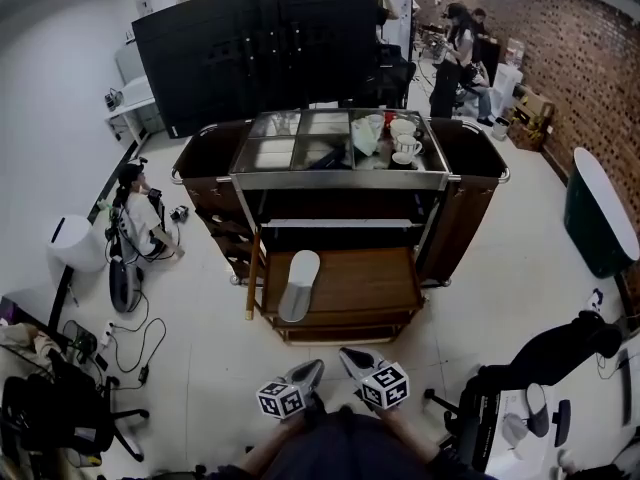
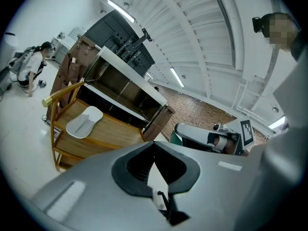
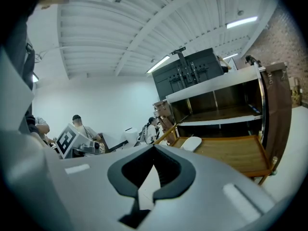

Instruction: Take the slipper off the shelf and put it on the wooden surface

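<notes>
A white slipper (image 1: pixel 298 285) lies on the left part of the wooden surface (image 1: pixel 360 283) at the foot of the cart; it also shows as the slipper (image 2: pixel 84 121) in the left gripper view and the slipper (image 3: pixel 191 144) in the right gripper view. Both grippers are held close to the person's body, well short of the cart. The left gripper (image 1: pixel 305 373) is shut with nothing in it, its jaws meeting in the left gripper view (image 2: pixel 155 150). The right gripper (image 1: pixel 350 361) is also shut and empty (image 3: pixel 154 153).
The cart (image 1: pixel 340 183) carries a top tray with cups (image 1: pixel 405 140) and dark side bags. A person crouches at the left (image 1: pixel 135 218), others stand at the back right. A green bin (image 1: pixel 598 213) is at the right, cables and a chair (image 1: pixel 60 408) at the lower left.
</notes>
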Motion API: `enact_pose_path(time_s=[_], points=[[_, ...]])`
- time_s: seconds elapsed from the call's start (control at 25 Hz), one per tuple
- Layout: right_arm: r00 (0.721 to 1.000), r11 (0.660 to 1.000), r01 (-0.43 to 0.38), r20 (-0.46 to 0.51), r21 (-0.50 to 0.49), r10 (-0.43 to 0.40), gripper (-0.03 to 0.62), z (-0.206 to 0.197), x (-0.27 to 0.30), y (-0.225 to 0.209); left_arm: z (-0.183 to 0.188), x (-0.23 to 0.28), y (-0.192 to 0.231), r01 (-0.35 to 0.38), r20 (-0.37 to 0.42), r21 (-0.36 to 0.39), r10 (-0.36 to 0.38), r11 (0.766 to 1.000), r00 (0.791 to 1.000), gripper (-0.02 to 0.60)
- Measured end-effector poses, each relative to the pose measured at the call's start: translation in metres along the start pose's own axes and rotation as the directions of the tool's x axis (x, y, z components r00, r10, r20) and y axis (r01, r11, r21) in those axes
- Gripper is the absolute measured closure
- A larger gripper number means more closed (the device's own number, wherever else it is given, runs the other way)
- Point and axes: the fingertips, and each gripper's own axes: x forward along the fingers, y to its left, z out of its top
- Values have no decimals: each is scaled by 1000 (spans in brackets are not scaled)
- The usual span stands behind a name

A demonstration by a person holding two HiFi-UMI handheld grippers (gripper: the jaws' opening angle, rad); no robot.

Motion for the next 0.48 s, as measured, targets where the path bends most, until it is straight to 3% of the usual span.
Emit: enact_pose_path(time_s=[0.48], points=[[1000, 1000, 4, 9, 15, -4, 595, 6, 12, -12, 13, 10, 7, 0, -19, 8, 0, 1000, 1000, 565]])
